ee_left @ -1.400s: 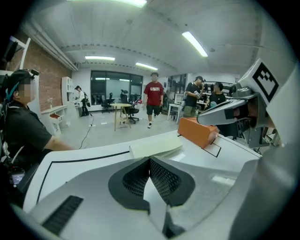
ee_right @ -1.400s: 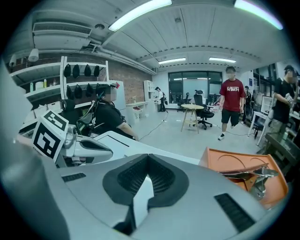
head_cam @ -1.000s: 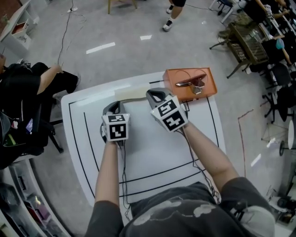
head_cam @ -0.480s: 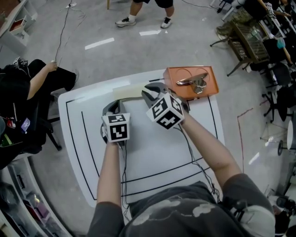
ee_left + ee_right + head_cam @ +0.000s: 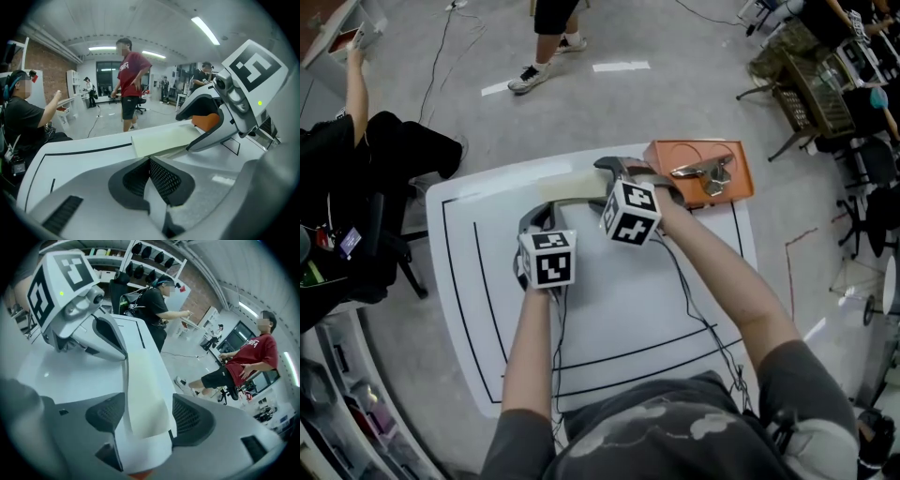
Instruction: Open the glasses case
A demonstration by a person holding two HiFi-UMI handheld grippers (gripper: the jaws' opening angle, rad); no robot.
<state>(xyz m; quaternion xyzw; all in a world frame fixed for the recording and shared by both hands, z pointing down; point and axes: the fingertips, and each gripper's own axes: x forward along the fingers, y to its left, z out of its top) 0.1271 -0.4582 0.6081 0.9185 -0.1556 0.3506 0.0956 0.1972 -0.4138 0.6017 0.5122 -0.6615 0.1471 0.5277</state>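
Right gripper view had the story: the right tool [image 5: 147, 416] stood with its jaws spread wide, and they had just been opening. The glasses case [image 5: 143, 390], a pale, flat, long box, ran straight up between the two dark pads [image 5: 105, 413], but neither pad was clamped on it. That case lay shut on the white counter [image 5: 70, 376], close to its far edge.

Over in the left gripper view, the left tool [image 5: 149, 161] was a different picture: jaws drawn together, mesh pads meeting in a tight V, nothing between them. The near corner of the case sat just beyond those tips. Whether they touched it, I could not tell.

Head view pulled it together. Both arms reached forward over the black lines marked on the counter, the left tool at the case's left end, the right tool tilted down over its right end. Just right of the case sat an orange tray [image 5: 666, 155], and in it lay a metal object [image 5: 705, 174] too small to make out.

Beyond the counter, a person in a red shirt [image 5: 131, 79] stood on the grey floor, and a seated person in black [image 5: 356, 169] was off to the left
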